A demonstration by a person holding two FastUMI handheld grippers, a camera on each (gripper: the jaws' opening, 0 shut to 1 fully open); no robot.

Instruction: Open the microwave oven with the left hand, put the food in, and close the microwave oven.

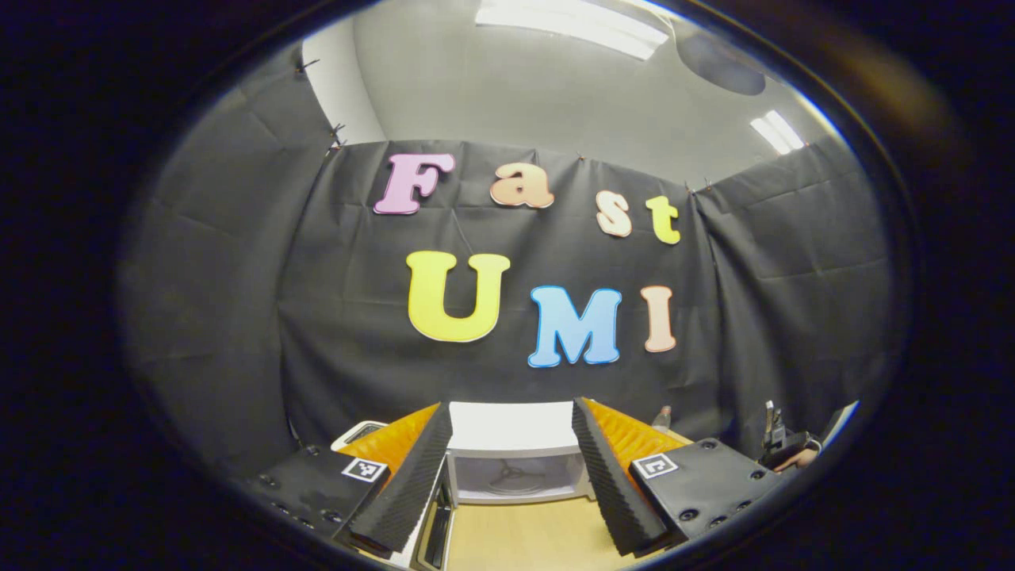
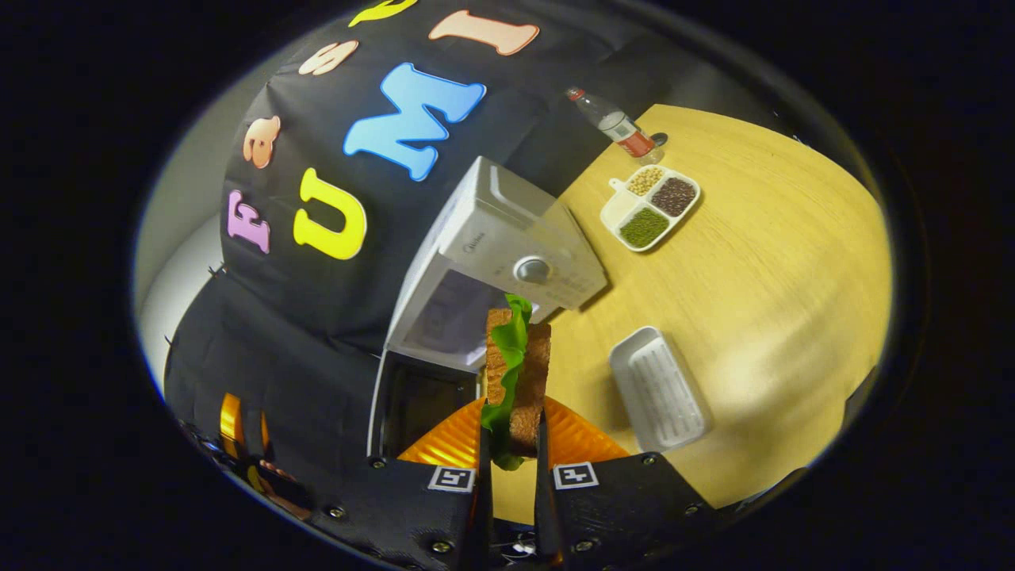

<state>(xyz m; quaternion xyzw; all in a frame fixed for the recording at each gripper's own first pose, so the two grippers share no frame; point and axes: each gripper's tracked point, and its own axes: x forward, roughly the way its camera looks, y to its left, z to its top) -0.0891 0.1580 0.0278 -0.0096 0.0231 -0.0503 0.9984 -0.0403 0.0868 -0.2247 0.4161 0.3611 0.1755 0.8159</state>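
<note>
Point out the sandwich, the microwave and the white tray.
sandwich [image 2: 519,373]: right gripper view, on its bread side, above the tool.
microwave [image 2: 507,238]: right gripper view, on its white top panel.
white tray [image 2: 658,388]: right gripper view, on its ribbed floor.

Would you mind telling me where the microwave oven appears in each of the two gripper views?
Left gripper view: the microwave oven sits low at centre, between the open left gripper fingers, cavity facing the camera.
Right gripper view: it lies left of centre, tilted, door open, beyond the sandwich that the right gripper grips.
Shared landmark: the wooden table.
</note>
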